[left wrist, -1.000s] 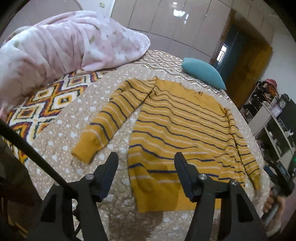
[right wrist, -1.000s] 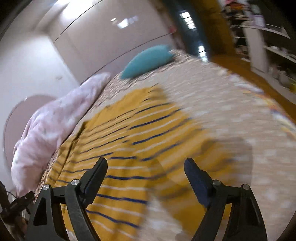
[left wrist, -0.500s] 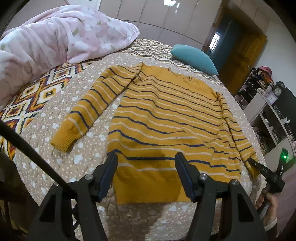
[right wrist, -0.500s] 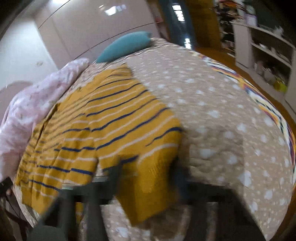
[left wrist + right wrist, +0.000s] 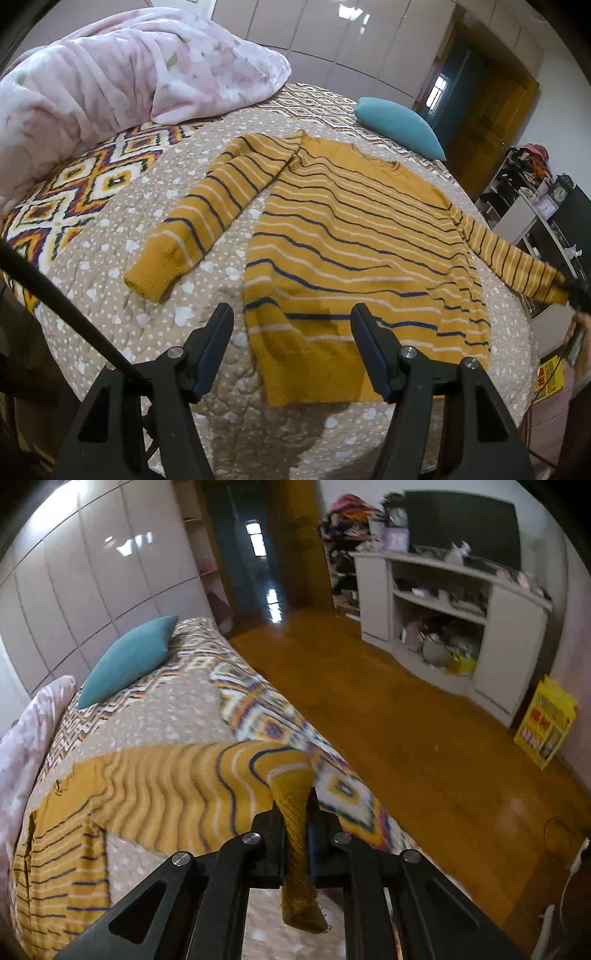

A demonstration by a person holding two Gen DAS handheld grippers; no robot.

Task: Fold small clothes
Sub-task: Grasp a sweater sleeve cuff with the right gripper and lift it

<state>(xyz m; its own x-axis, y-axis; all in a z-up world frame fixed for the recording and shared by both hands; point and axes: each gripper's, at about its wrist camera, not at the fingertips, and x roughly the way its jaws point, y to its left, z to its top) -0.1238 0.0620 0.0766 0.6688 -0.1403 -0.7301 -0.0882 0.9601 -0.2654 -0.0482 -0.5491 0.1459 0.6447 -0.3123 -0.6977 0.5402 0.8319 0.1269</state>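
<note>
Left wrist cam: the striped mustard sweater lies flat on the quilted bedspread, hem nearest; the left gripper hovers spread and empty over the hem, body running off toward 12 o'clock; the left sleeve cuff sits at about 10 o'clock. Right wrist cam: the right gripper is clamped on the right sleeve cuff, sleeve stretching back toward 9 o'clock; so I'd guess the right hand folds that sleeve across first.
</note>
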